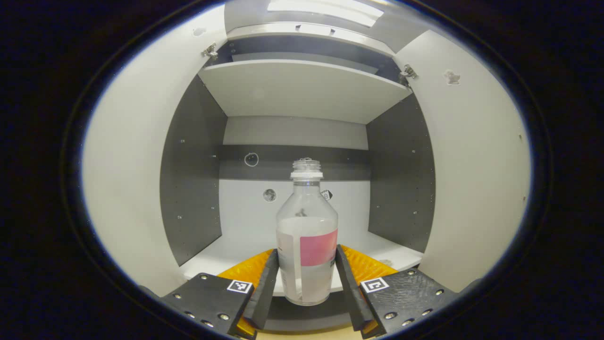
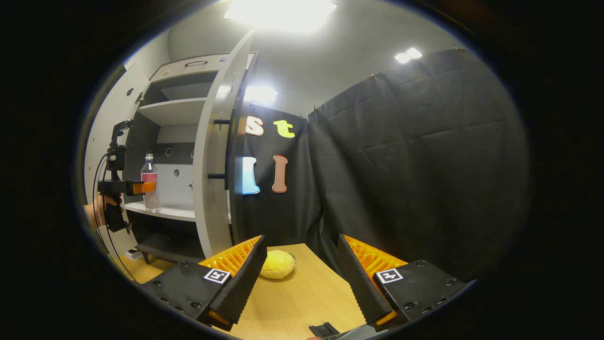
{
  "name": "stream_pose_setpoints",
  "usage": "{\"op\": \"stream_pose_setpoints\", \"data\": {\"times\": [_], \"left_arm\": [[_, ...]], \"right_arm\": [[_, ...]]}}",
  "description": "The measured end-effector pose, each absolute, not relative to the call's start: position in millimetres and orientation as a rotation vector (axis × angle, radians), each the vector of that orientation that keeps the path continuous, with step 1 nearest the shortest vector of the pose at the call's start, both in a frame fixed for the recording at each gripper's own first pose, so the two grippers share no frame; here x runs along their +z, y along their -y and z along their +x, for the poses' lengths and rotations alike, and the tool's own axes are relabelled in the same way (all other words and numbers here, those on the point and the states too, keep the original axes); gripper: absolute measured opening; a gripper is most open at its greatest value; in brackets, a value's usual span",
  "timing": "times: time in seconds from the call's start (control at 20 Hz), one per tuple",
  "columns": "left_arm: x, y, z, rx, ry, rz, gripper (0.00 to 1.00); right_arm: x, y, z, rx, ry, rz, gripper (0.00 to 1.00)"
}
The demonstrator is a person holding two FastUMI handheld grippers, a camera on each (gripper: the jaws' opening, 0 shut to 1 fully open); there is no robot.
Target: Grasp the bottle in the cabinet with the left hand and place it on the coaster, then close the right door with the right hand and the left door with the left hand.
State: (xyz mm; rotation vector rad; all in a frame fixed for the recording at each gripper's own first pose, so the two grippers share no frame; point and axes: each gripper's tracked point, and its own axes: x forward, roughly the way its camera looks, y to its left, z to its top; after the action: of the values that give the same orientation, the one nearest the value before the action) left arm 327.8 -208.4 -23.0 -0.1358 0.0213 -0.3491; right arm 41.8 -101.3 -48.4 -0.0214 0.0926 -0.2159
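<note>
Bright ceiling lights (image 2: 281, 10) shine over grey walls, black cloth wall (image 2: 415, 160) and wooden tabletop (image 2: 302, 297).

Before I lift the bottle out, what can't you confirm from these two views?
- Grip: in the left gripper view the left gripper flanks the bottle, but whether both fingers press it is unclear.
- Coaster: the yellow round pad on the table in the right gripper view is half hidden by a right gripper finger.
- Bottle cap: too small and blurred in both views.
</note>
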Motion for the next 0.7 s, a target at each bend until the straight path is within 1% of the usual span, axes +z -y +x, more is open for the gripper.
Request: {"op": "stream_pose_setpoints", "data": {"times": [0.3, 0.35, 0.4, 0.45, 0.5, 0.55, 0.65, 0.7], "left_arm": [[-44.8, 201.4, 267.8, -0.342, -0.037, -0.16, 0.68], [-50.3, 200.5, 260.1, -0.339, -0.042, -0.16, 0.68], [-55.8, 199.6, 251.8, -0.335, -0.048, -0.161, 0.68], [-61.7, 198.9, 243.8, -0.335, -0.055, -0.165, 0.68], [-67.3, 198.4, 236.1, -0.333, -0.062, -0.171, 0.68], [-73.6, 198.2, 227.9, -0.333, -0.067, -0.177, 0.68], [-87.2, 198.0, 212.7, -0.331, -0.075, -0.182, 0.68], [-94.8, 198.6, 205.9, -0.331, -0.083, -0.18, 0.68]], "right_arm": [[-57.5, 100.3, 19.6, -0.145, -0.132, -0.018, 0.96], [-57.4, 101.0, 16.7, -0.138, -0.137, -0.019, 0.94], [-58.0, 102.8, 12.6, -0.133, -0.14, -0.025, 0.96], [-57.9, 104.3, 9.4, -0.13, -0.145, -0.034, 0.94], [-57.7, 105.2, 5.8, -0.126, -0.146, -0.041, 0.96], [-56.7, 105.2, 2.2, -0.119, -0.147, -0.042, 0.94], [-58.2, 106.9, -4.6, -0.112, -0.155, -0.043, 0.94], [-59.3, 108.5, -7.8, -0.112, -0.157, -0.046, 0.96]]}}
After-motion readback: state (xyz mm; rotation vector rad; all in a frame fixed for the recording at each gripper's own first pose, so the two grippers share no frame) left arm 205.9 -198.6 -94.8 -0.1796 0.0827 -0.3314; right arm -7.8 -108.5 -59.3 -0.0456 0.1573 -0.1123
